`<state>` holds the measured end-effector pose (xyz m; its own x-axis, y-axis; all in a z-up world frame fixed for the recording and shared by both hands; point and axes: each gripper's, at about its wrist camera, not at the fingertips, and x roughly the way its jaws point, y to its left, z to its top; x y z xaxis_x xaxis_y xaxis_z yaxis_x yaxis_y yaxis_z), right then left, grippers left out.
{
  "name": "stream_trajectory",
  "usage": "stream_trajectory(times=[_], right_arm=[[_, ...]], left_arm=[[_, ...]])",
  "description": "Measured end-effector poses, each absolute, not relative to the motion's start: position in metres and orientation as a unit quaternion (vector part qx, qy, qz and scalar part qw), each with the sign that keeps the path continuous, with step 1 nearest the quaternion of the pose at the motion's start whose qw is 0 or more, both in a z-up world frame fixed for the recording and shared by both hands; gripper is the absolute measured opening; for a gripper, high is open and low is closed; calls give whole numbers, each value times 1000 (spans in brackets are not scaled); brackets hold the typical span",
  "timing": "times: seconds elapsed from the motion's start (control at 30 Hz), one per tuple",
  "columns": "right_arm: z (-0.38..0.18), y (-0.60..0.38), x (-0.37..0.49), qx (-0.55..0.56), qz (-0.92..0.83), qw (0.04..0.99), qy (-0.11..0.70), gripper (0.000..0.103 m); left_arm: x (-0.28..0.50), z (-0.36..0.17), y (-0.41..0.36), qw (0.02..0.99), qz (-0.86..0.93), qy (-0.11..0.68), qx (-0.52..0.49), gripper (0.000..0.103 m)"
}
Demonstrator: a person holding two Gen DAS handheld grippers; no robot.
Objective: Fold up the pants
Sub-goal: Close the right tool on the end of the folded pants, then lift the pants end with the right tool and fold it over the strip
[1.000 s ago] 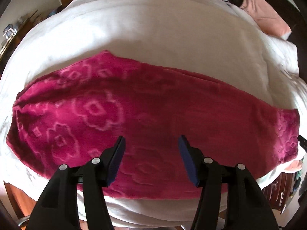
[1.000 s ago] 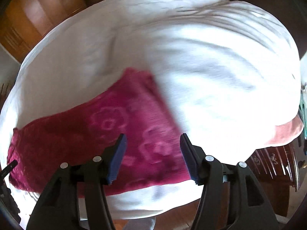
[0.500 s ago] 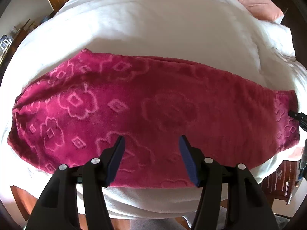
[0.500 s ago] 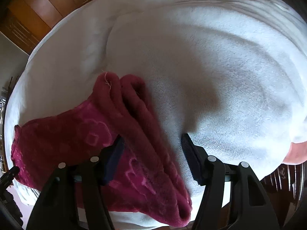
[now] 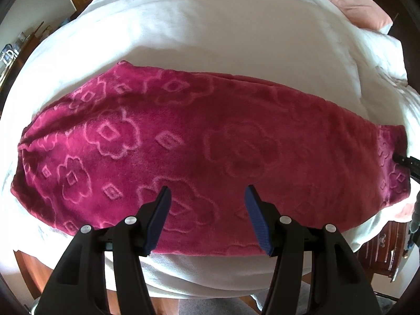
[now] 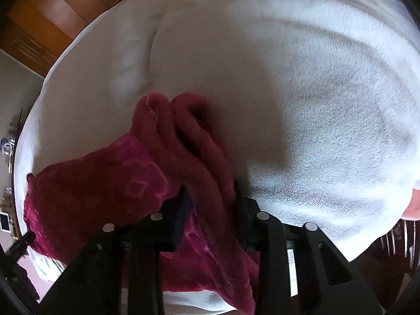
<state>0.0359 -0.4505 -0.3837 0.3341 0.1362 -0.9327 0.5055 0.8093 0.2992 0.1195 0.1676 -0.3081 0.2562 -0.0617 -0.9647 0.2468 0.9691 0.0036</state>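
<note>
A: How are the pants point(image 5: 210, 152) seen?

B: A deep magenta fleece is seen, embossed with paler pink flower outlines and small squares; the garment is laid lengthwise across a white blanket point(image 5: 223, 31) on a bed, near its front edge; in the left wrist view it is spread fairly flat from one side of the picture to the other.

A: And at the right-hand end?

B: In the right wrist view two thick rolled cuffs point(image 6: 181, 131) are shown side by side, bunched and raised off the blanket; a loose pale thread is seen at the tip of one.

A: What is reported of the fingers?

B: The left gripper point(image 5: 208, 219) is held above the middle of the fabric, its blue-padded jaws kept moderately wide with nothing pinched; the right gripper point(image 6: 210, 204) is being closed, its jaws narrow, and the cuff fabric is gripped between them.

A: Are any containers noted?

B: None can be made out on the bed; a salmon pillow point(image 5: 354, 2) is seen at the far corner; wooden furniture point(image 6: 47, 8) is visible beyond the blanket, its contents too small to tell.
</note>
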Motion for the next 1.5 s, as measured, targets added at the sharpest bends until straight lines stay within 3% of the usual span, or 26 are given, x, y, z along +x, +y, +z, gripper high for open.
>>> stream_trajectory(times=[0.13, 0.6, 1.0, 1.5], right_arm=[[-365, -442, 32, 299, -100, 772, 552, 15], [-282, -347, 65, 343, 29, 788, 510, 15], [-278, -214, 131, 370, 123, 749, 535, 15], [-336, -83, 196, 337, 149, 698, 613, 16]], left_arm=[[122, -308, 177, 788, -97, 603, 75, 58], [147, -308, 225, 790, -94, 604, 48, 58], [164, -312, 296, 785, -85, 613, 26, 58], [179, -325, 376, 773, -84, 629, 7, 58]])
